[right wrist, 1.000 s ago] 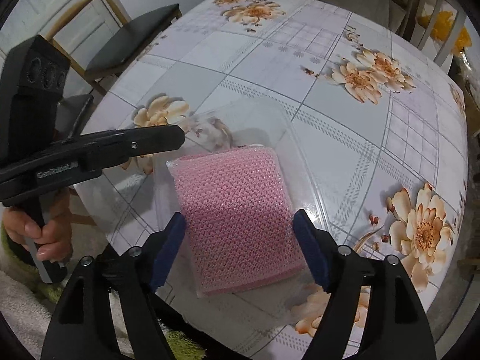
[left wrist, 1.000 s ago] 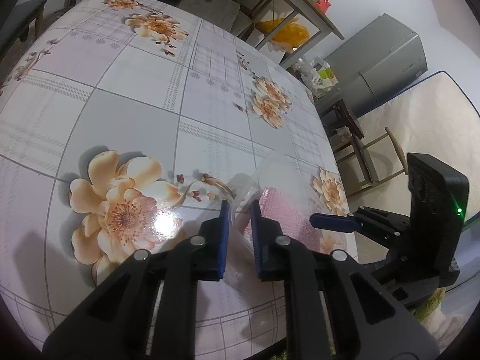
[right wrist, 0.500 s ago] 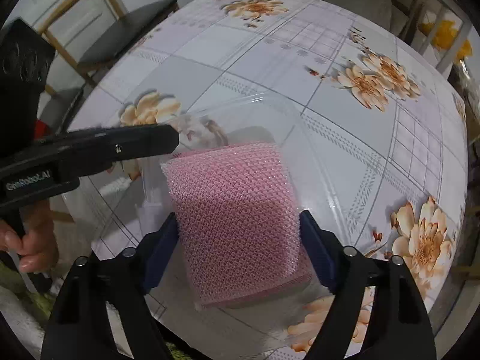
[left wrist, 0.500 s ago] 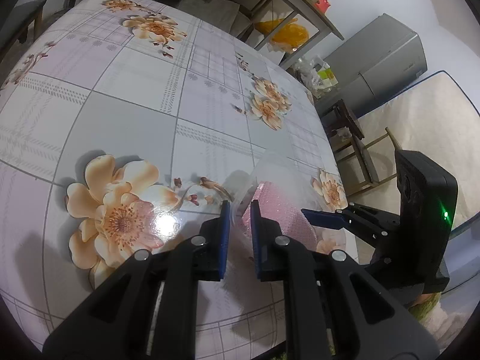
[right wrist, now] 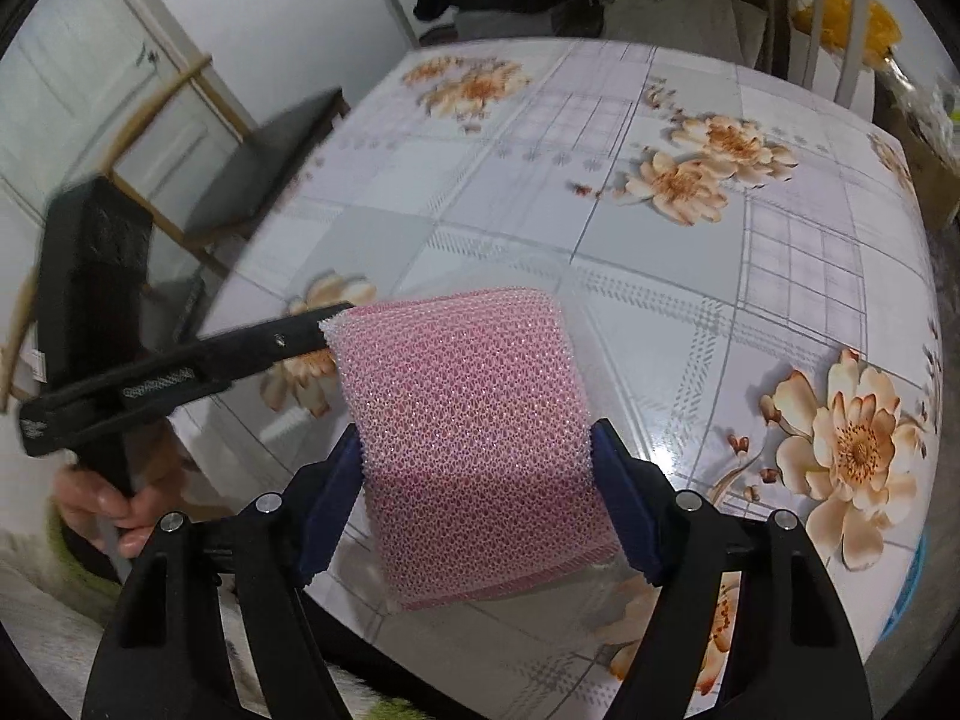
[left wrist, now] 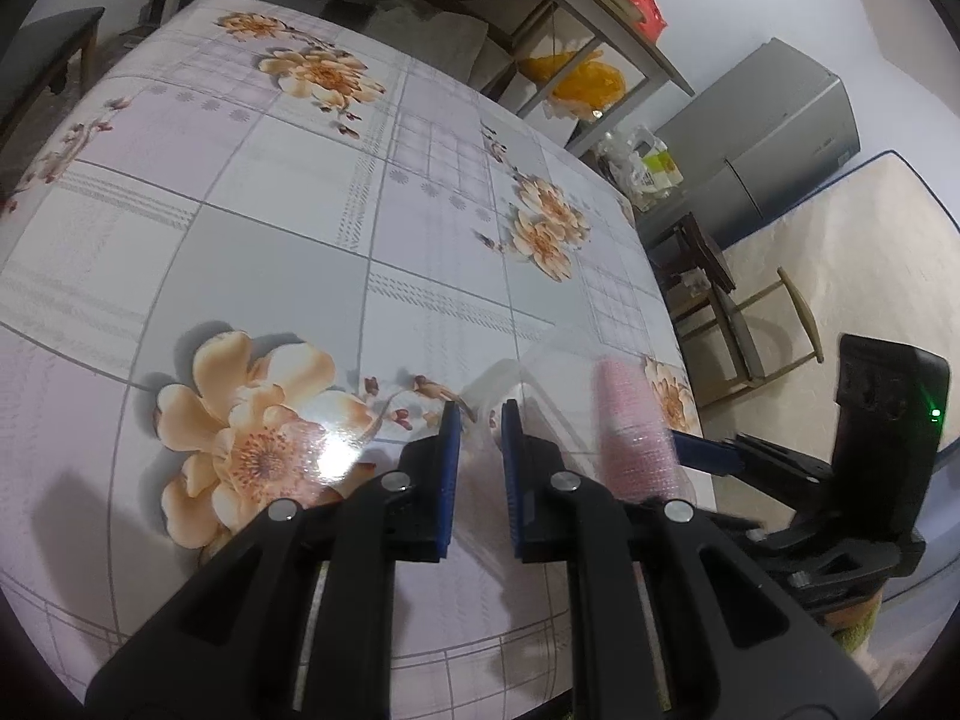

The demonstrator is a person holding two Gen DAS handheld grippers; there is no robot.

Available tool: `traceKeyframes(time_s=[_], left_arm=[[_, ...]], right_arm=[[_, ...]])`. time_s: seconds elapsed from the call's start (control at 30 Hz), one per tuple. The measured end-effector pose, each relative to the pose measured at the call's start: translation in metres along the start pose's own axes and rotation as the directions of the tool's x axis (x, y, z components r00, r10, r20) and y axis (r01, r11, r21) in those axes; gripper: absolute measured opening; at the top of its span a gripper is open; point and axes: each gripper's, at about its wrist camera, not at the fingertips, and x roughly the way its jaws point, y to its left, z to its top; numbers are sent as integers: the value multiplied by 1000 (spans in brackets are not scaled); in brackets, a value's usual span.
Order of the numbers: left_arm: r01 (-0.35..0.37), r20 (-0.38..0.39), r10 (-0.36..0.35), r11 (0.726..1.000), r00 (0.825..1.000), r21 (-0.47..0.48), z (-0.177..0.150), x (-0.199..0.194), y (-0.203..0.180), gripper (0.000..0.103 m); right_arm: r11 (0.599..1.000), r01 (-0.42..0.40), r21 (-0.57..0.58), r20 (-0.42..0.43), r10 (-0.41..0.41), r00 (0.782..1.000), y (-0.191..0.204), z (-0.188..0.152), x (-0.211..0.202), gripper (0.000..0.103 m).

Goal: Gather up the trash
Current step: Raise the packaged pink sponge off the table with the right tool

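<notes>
A pink mesh sponge (right wrist: 462,420) is lifted off the floral table (right wrist: 660,300) with my right gripper (right wrist: 477,450) around it. The blue pads press on both its sides and the jaws are closing a little more. In the left wrist view the sponge (left wrist: 630,420) stands on edge, blurred, beside the right gripper's fingers (left wrist: 696,447). My left gripper (left wrist: 480,414) sits low over the table near its front edge. It has the thin edge of a clear plastic wrapper (left wrist: 540,360) between its narrow pads, and its jaws are opening. One of its fingers (right wrist: 270,342) reaches the sponge's upper left corner.
A person's hand (right wrist: 108,510) grips the left tool's handle. A dark-seated chair (right wrist: 270,168) stands off the table's left edge. Off the other side are a wooden chair (left wrist: 738,324), a grey cabinet (left wrist: 774,138), a shelf with a yellow bag (left wrist: 576,75) and a mattress (left wrist: 852,276).
My right gripper has risen and tilted, taking the pink sponge up off the table and out of the flat wrapper. The left gripper has stayed where it was.
</notes>
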Motion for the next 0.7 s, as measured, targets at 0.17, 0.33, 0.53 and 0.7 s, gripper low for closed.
traceKeyframes(time_s=[0.17, 0.33, 0.53, 0.7], left_arm=[[13, 29, -14, 999, 999, 33, -5, -18, -8, 47], [93, -109, -85, 993, 990, 75, -28, -5, -29, 53], [101, -221, -80, 991, 972, 87, -50, 26, -49, 52], [35, -179, -17, 995, 984, 95, -47, 25, -48, 45]], right_arm=[[996, -18, 89, 134, 6, 991, -16, -5, -42, 73], [973, -7, 231, 234, -49, 971, -51, -14, -72, 73], [915, -148, 375, 204, 74, 976, -88, -28, -51, 73], [880, -245, 407, 175, 188, 966, -90, -39, -32, 73]])
